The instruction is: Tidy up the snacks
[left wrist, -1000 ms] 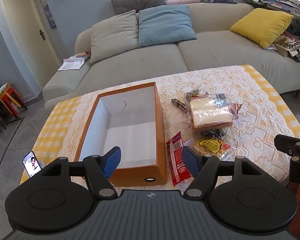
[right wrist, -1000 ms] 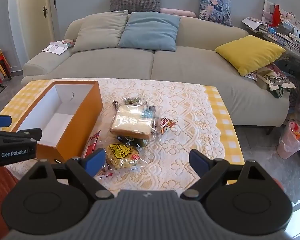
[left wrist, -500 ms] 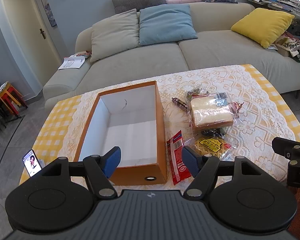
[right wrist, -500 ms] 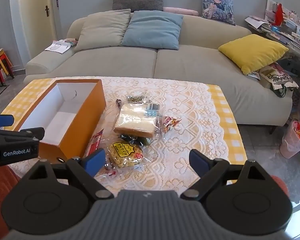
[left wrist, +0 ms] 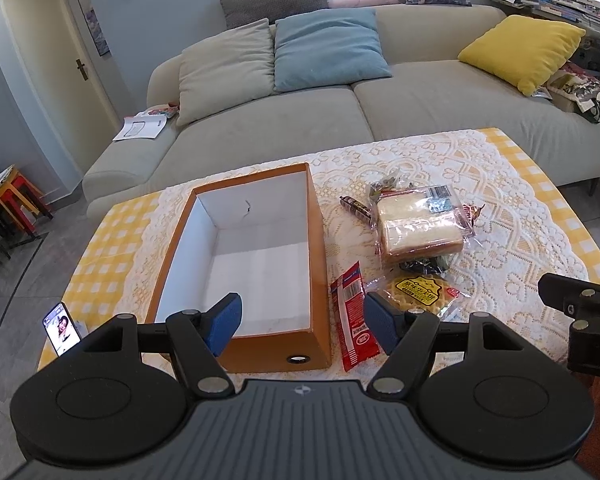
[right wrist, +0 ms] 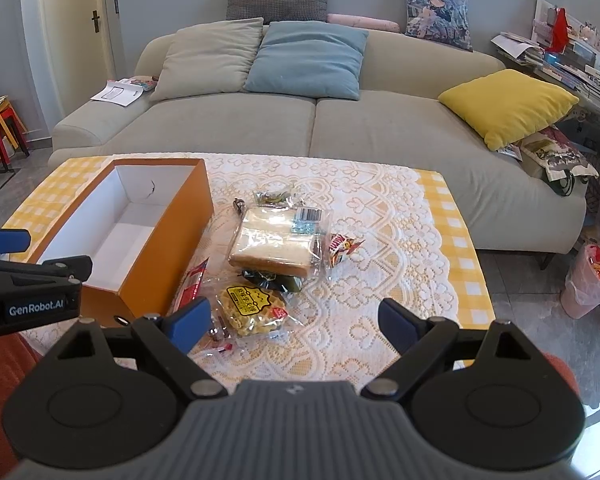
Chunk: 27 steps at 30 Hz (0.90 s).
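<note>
So far: nothing packed yet, by the look of it; the step in hand seems to be the approach before a first pick.
Snacks: a loose heap on the lace cloth (right wrist: 380,208), just right of the box (left wrist: 256,264); bread bag (right wrist: 278,242) in the middle, waffle pack (right wrist: 250,310) nearest, red stick pack (left wrist: 352,316) lying along the box's right wall, small sausage (left wrist: 354,207) and red wrapper (right wrist: 342,245) at the edges.
Box: orange, open-topped, white inside, bare.
Next move: probably lower one claw onto a near pack, likely the waffle or red stick, pinch the crinkly film, then carry it over the box rim.
Left gripper (left wrist: 302,318): jaws spread wide, grasping nothing, held above the box's near end.
Right gripper (right wrist: 294,322): jaws spread wide, grasping nothing, held over the cloth's near edge, clear of the waffle pack.
</note>
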Tool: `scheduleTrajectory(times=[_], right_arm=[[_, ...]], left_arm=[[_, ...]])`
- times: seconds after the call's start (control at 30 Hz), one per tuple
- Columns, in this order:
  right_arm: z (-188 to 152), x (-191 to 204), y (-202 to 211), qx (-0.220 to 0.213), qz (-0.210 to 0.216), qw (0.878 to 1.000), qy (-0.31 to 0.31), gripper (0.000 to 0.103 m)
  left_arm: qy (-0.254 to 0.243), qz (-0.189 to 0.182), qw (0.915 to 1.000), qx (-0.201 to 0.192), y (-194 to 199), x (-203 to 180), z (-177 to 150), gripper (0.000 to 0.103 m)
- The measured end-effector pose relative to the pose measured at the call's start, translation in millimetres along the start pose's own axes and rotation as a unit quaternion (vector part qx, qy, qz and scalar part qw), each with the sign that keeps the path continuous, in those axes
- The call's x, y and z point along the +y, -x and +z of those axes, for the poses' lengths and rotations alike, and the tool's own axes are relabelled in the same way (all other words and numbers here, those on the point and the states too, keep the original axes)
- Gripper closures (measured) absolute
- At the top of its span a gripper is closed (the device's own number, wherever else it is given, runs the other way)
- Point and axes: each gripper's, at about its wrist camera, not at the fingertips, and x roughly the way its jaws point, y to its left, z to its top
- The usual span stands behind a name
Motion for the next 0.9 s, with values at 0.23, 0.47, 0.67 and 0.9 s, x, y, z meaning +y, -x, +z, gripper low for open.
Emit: scheduleTrajectory(times=[0.23,0.47,0.67,0.9], right_arm=[[1.7,0.5,0.1,0.001,-0.001,1.0,0.001,0.014],[2.5,-0.1,-0.2,0.002,0.0,1.0,0.001,0.014],[2.7,-0.1,-1.1,0.003,0.0,1.0,0.004,0.014],[1.0,-1.3,-3.8,0.005,-0.001,1.0,0.003,0.014]], left_arm=[[-0.004,-0.003,1.0,-0.002,2.2,-0.1,2.3,0.021],[-0.004,-0.003,1.0,-0.002,2.4,0.0,2.8,0.021],[-0.004,-0.002,1.0,-0.001,2.4,-0.2,2.7,0.021],[-0.005,-0.003,1.0,0.0,1.8,-0.1,2.2,0.021]])
